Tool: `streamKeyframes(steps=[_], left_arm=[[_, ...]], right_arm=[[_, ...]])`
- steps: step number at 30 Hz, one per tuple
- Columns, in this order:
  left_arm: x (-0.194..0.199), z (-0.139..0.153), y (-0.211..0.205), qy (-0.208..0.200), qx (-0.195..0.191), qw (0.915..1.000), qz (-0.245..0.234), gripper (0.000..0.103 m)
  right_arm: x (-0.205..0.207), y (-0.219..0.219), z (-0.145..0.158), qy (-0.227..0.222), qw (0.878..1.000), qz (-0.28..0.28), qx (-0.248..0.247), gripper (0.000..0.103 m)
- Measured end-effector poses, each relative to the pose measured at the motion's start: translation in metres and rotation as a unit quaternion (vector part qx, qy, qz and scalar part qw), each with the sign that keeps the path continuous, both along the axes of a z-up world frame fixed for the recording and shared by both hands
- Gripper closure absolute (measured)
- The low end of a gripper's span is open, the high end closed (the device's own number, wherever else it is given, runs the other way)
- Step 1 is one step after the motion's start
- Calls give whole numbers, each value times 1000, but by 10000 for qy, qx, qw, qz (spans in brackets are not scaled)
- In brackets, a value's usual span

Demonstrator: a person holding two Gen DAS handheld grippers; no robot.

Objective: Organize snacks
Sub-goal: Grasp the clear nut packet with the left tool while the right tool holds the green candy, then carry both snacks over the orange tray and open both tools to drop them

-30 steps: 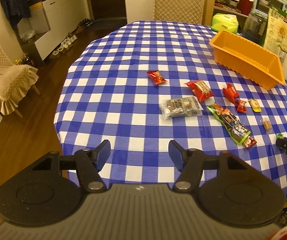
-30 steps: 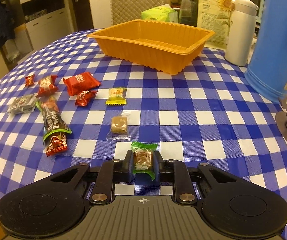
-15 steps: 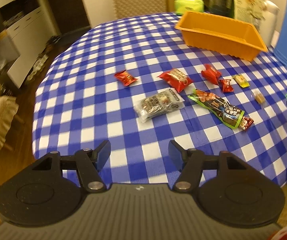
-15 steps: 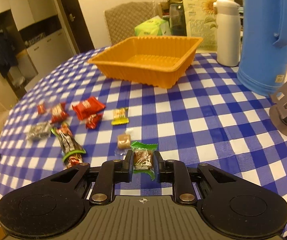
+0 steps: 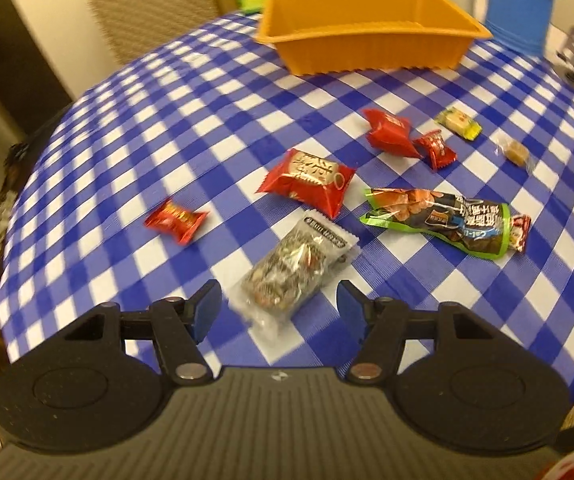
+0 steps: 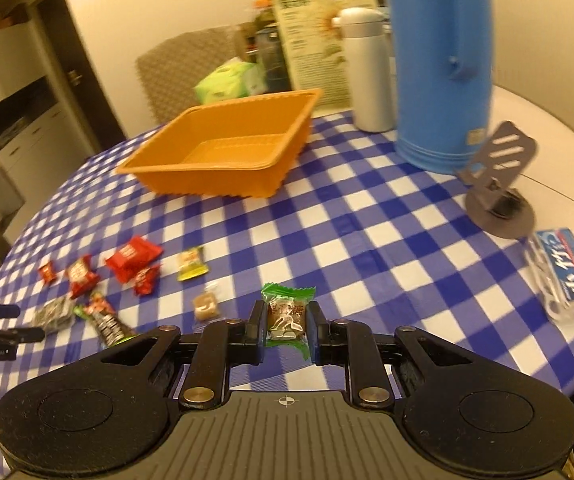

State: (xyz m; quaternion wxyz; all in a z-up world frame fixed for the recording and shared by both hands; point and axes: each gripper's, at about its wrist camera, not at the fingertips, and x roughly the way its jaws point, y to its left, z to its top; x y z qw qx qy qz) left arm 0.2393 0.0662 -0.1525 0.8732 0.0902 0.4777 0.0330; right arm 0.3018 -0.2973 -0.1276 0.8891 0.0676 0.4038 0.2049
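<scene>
My right gripper [image 6: 286,326] is shut on a green-wrapped candy [image 6: 287,316], lifted above the checked cloth. An empty orange tray [image 6: 223,148] stands beyond it. My left gripper [image 5: 279,306] is open just above a clear silver-grey snack packet [image 5: 295,268], whose near end lies between the fingers without touching them. Around that packet lie a small red candy [image 5: 177,220], a red pouch [image 5: 309,180], a long green-edged packet [image 5: 447,220], two more red sweets [image 5: 389,132], a yellow-green candy [image 5: 459,120] and a brown toffee [image 5: 515,154]. The orange tray [image 5: 371,28] sits at the far side.
A tall blue thermos [image 6: 439,60] and a white flask [image 6: 369,68] stand behind the tray on the right. A grey phone stand [image 6: 499,184] and a blue-white box [image 6: 567,268] lie near the right table edge. A quilted chair [image 5: 155,8] is past the far edge.
My left gripper has rolled and dropped toward the table, closing in on the clear packet that now sits between its fingers. My right gripper has lifted the green candy off the cloth and rolled.
</scene>
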Motion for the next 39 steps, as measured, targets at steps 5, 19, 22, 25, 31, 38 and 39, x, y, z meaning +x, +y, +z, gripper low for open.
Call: streamKeyframes(steps=[5, 19, 22, 25, 31, 38, 39], left_arm=[[17, -9, 8, 159, -92, 9980, -603, 42], [31, -16, 22, 465, -671, 9897, -1178, 62], [28, -14, 23, 457, -784, 9897, -1105, 67], [24, -9, 28, 462, -954, 9900, -933, 69], [15, 13, 40, 231, -1185, 9908, -610, 69], [42, 53, 47, -144, -1285, 9908, -411, 69], [51, 60, 47, -186, -1299, 9906, -391, 69]], right_arm=[[0, 1, 2, 92, 9993, -352, 17, 83], [0, 13, 0, 194, 9978, -633, -81, 83], [1, 16, 0, 203, 9980, -598, -83, 83], [2, 20, 1, 210, 9983, -549, -58, 83], [7, 31, 4, 216, 9990, -392, -14, 83], [27, 50, 13, 159, 9997, -147, 132, 83], [32, 54, 15, 139, 9997, -112, 155, 83]])
